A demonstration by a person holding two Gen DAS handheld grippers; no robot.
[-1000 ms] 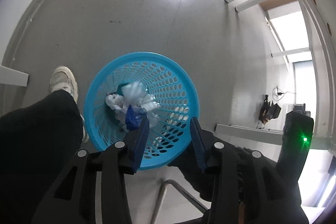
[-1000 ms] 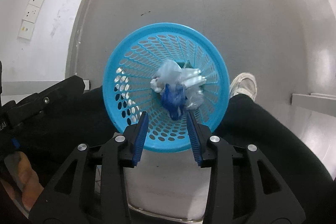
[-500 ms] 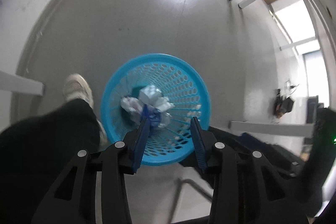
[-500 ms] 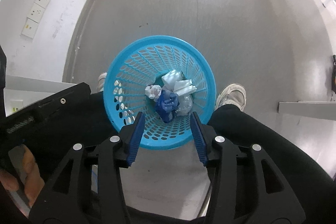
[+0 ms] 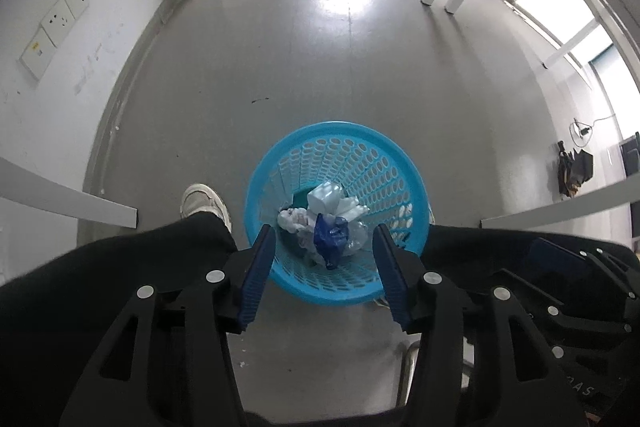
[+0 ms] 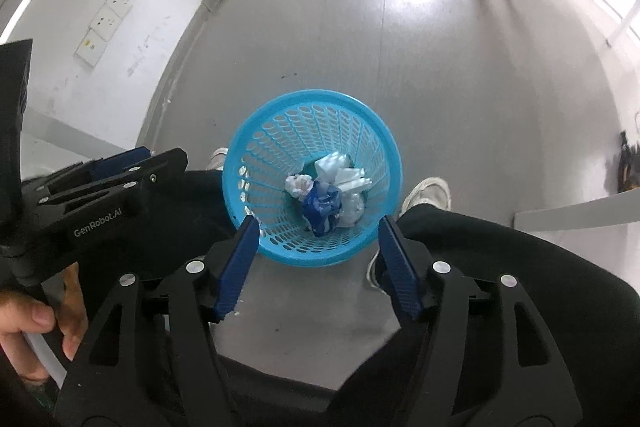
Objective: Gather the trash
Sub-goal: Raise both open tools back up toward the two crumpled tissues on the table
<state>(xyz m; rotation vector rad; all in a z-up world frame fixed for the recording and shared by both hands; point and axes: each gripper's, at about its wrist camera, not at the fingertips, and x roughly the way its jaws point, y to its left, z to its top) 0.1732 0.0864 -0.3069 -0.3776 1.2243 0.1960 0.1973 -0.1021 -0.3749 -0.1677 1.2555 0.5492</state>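
- Risk, as I judge it: the light bin (image 5: pixel 338 211) on the floor (image 5: pixel 304 59) sits between the person's feet; a nudge could tip it.
- Bin holds the trash (image 6: pixel 328 193): white wads, one blue wrapper, clear plastic.
- Left gripper (image 5: pixel 325 261) and right gripper (image 6: pixel 316 259) hover above, fingers spread, empty.

The left gripper (image 5: pixel 324 263) hangs above a blue perforated basket (image 5: pixel 360 163) standing on the grey floor (image 5: pixel 320 67), its blue-padded jaws spread wide and empty. Inside the basket lie crumpled white wrappers (image 5: pixel 328 201) and a dark blue wrapper (image 5: pixel 330 235). A pale shoe (image 5: pixel 204 203) rests just left of the basket
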